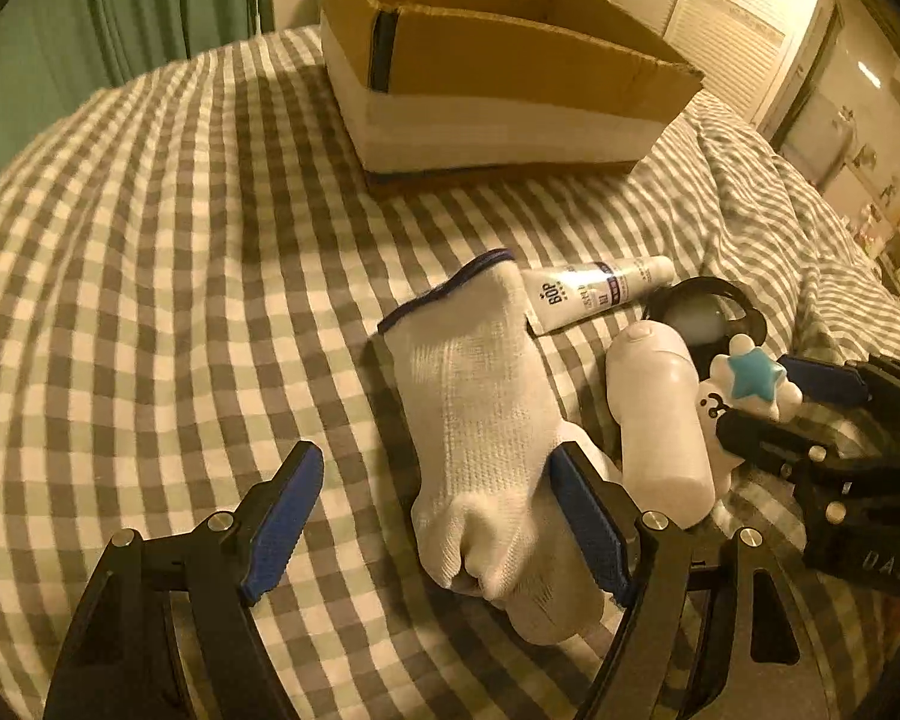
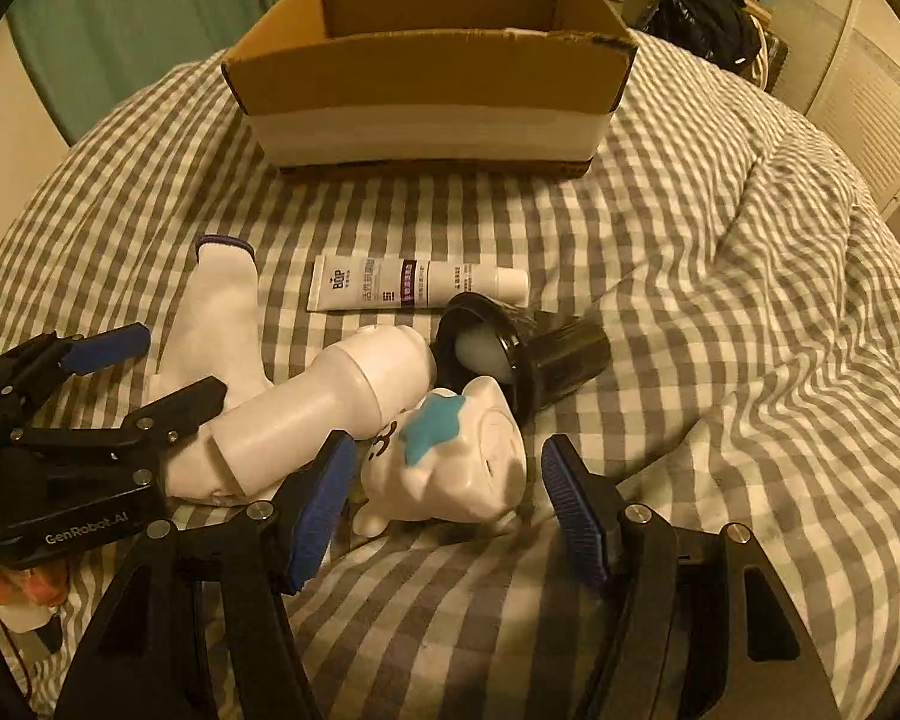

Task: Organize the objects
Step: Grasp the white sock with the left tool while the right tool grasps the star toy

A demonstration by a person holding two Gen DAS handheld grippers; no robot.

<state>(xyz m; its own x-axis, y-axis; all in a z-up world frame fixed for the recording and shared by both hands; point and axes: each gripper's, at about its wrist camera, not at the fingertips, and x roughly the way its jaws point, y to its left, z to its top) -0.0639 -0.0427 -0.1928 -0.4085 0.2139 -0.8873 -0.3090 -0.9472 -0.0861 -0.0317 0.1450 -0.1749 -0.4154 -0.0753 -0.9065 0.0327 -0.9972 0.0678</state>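
A white knit glove (image 1: 480,420) with a blue cuff lies on the checked bedspread; it also shows in the right wrist view (image 2: 216,330). My left gripper (image 1: 438,516) is open, with its right finger against the glove's finger end. A white bottle (image 2: 324,414) lies beside the glove. A white figurine with a blue star (image 2: 450,456) lies on its side between the fingers of my open right gripper (image 2: 444,510). A white tube (image 2: 414,285) and a black lamp-like object (image 2: 522,354) lie behind them.
An open cardboard box (image 2: 432,84) with a white band stands at the far side of the bed; it also shows in the left wrist view (image 1: 498,54). Green curtains hang behind. Rumpled bedspread folds (image 2: 750,300) rise at the right.
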